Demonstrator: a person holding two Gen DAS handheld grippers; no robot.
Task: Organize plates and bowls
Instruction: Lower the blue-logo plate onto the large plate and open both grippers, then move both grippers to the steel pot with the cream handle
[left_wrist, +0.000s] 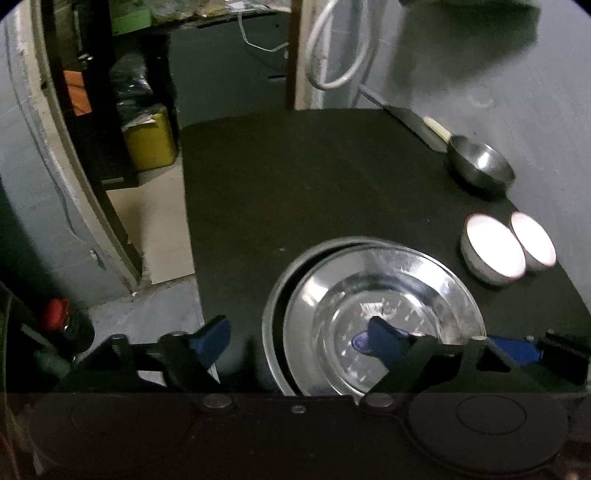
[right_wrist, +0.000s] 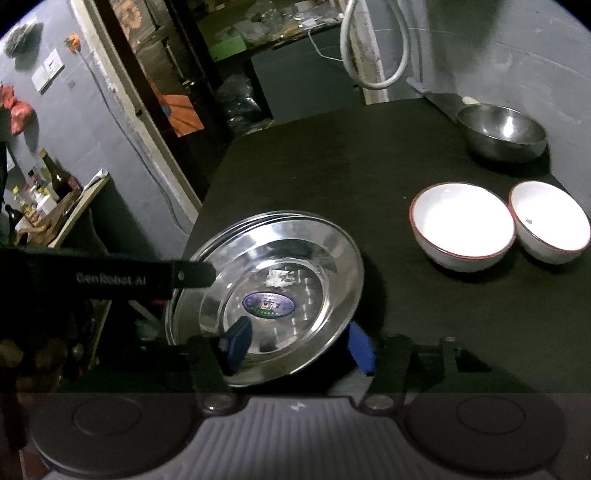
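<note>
While both grippers hover at the near edge of the dark table (right_wrist: 424, 317), the stack of steel plates (right_wrist: 280, 273) lies between them, its top plate offset from the one beneath. Left gripper (left_wrist: 299, 339) has its blue pads wide apart, holding nothing; right gripper (right_wrist: 297, 345) straddles the plate rim, pads apart (no contact visible). Two white bowls (right_wrist: 461, 225) sit touching at two o'clock from the plates, a steel bowl (right_wrist: 502, 129) beyond them.
</note>
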